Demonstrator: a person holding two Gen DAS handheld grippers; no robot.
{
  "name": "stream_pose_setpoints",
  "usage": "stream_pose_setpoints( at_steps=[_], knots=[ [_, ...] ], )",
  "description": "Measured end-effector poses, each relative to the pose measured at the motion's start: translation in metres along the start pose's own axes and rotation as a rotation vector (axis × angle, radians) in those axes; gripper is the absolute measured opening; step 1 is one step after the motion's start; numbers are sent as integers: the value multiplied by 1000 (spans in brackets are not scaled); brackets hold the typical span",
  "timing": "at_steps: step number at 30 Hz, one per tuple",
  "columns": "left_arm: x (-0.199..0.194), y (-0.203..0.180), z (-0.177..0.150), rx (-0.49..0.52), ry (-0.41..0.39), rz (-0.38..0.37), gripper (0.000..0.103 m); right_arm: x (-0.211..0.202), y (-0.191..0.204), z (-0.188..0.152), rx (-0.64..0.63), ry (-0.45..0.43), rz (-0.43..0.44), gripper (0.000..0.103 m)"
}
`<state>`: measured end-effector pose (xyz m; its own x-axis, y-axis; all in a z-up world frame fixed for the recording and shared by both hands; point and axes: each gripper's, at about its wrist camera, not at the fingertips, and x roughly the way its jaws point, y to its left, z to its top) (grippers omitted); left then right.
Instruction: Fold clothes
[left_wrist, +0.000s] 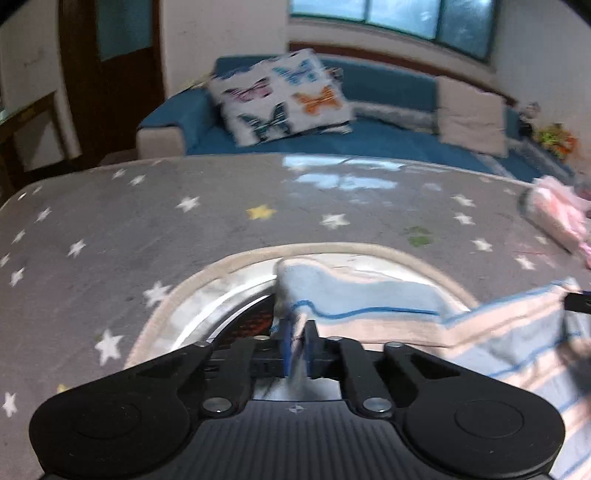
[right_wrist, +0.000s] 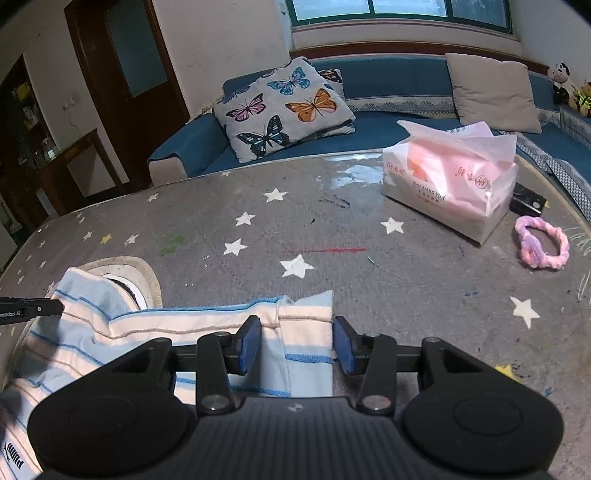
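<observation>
A light blue and cream striped garment (right_wrist: 207, 332) lies on the grey star-patterned table (right_wrist: 332, 229), partly folded. In the left wrist view my left gripper (left_wrist: 295, 350) is shut on an edge of the garment (left_wrist: 362, 295) and holds it raised over a round hole in the table cover. In the right wrist view my right gripper (right_wrist: 297, 345) is open, its blue pads on either side of the garment's right corner, which lies flat. The left gripper's fingertip (right_wrist: 37, 308) shows at the left edge of that view.
A pink tissue pack (right_wrist: 450, 181), a black remote (right_wrist: 528, 201) and a pink scrunchie (right_wrist: 543, 247) lie at the table's far right. A round cream-rimmed hole (left_wrist: 221, 288) lies under the garment's left end. A blue sofa with a butterfly cushion (right_wrist: 284, 107) stands behind.
</observation>
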<state>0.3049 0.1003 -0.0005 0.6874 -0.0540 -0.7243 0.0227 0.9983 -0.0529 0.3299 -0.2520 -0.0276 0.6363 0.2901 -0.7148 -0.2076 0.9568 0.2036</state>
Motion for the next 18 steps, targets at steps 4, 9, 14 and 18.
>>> stream_pose_setpoints(
  at_steps=[4,9,14,18],
  knots=[
    [-17,-22,-11,60,-30,-117,4,1,1,-1,-4,-2,-3,44],
    [-23,-43,-25,137,9,-238,5,3,3,-1,-8,1,-6,44],
    [-29,-44,-28,152,10,-256,8,4,4,-1,-9,3,-6,44],
    [-40,-37,-26,139,-39,-223,15,4,4,-1,-11,4,-8,44]
  ],
)
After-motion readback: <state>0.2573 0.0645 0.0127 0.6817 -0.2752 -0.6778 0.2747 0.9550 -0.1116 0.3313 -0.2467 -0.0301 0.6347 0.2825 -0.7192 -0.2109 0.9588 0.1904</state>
